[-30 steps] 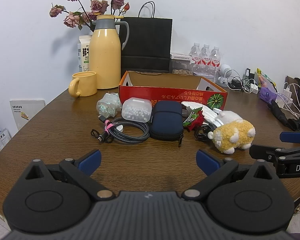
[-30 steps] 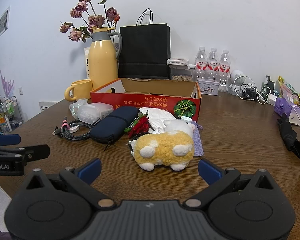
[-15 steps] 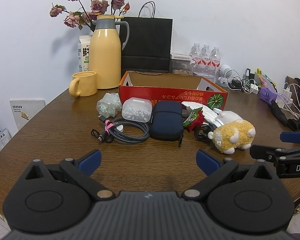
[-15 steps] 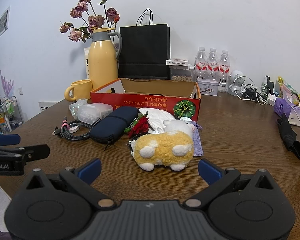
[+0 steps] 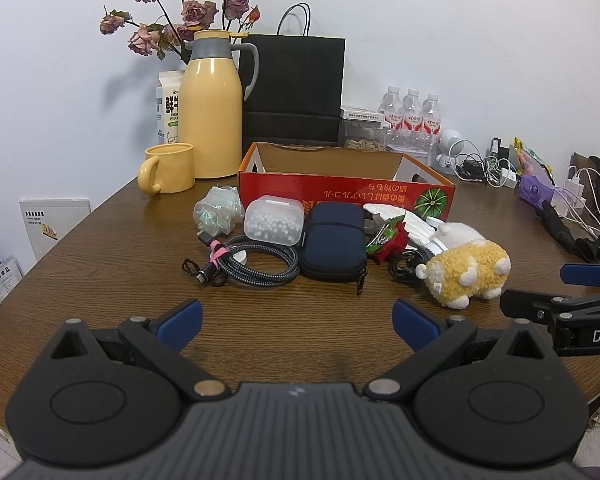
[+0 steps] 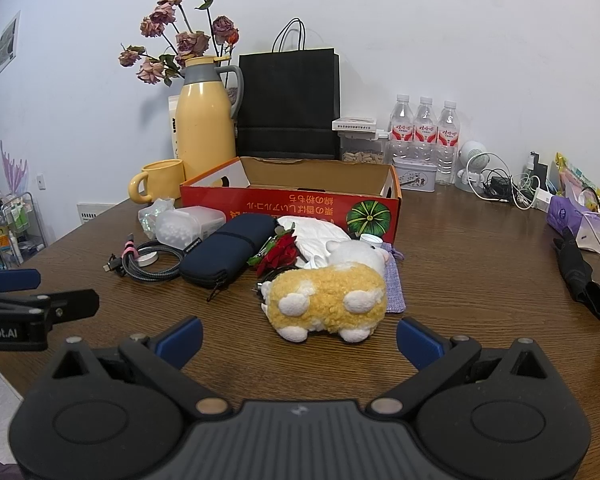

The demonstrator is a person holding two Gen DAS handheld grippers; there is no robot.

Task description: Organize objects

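Yellow plush toy lay on the counter before the red box; both tongs, left and right, stood released. Recommended: grip its body squarely.

Red box, navy pouch, yellow-white plush, yellow jug

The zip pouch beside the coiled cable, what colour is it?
The zip pouch is dark navy blue, seen best in the left wrist view.
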